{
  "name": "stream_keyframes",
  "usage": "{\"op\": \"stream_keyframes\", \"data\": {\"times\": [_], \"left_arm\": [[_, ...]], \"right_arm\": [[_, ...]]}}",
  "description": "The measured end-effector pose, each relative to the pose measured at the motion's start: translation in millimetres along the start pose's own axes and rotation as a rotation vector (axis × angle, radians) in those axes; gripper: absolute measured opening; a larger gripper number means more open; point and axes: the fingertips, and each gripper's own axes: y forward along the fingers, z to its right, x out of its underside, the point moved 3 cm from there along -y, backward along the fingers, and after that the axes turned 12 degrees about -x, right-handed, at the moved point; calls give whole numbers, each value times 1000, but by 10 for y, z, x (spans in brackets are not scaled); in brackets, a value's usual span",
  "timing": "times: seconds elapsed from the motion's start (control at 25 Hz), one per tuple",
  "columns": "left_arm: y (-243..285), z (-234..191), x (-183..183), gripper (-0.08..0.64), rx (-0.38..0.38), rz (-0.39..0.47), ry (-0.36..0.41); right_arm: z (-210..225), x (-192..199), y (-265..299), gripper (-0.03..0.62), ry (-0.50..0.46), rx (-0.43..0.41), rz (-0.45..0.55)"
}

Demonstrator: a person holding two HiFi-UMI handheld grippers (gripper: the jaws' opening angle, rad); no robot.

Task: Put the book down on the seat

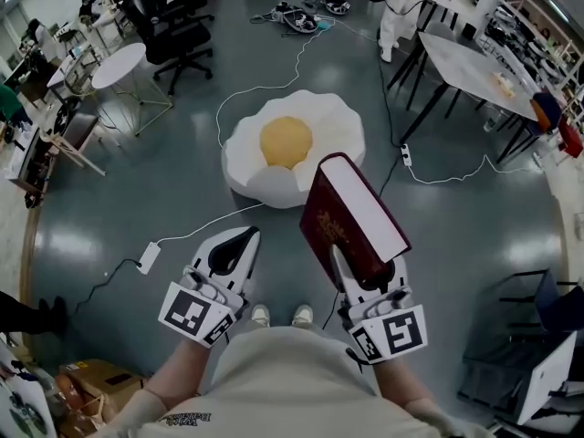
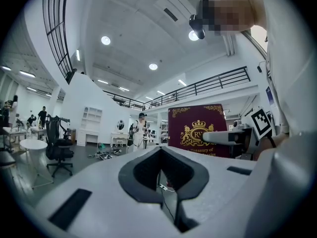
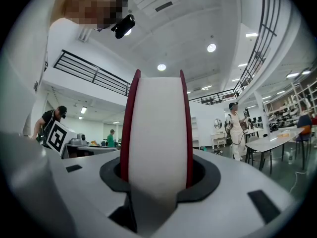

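My right gripper (image 1: 358, 272) is shut on a thick maroon book (image 1: 351, 219) with white page edges, held upright and tilted away from me above the floor. In the right gripper view the book (image 3: 156, 133) stands page-edge towards the camera, with a jaw pressed against each cover. The seat, a white beanbag shaped like a fried egg with a yellow middle (image 1: 292, 149), lies on the floor ahead, just beyond the book. My left gripper (image 1: 234, 247) hovers to the left, shut with nothing in it. From the left gripper view I see the book's gold-crested cover (image 2: 195, 130).
A white round table (image 1: 119, 64) and black office chairs (image 1: 178, 27) stand at the far left. Grey tables (image 1: 474, 62) stand at the far right. White cables and a power adapter (image 1: 148, 256) lie on the floor near the seat. A cardboard box (image 1: 91, 377) sits by my left side.
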Motion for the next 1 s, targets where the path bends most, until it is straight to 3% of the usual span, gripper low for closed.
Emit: {"op": "stream_keyframes", "data": {"times": [1.0], "left_arm": [[487,468,232,2,-20,-2,2]], "right_arm": [[718,177,-283,202,-1,-4,-10]]}}
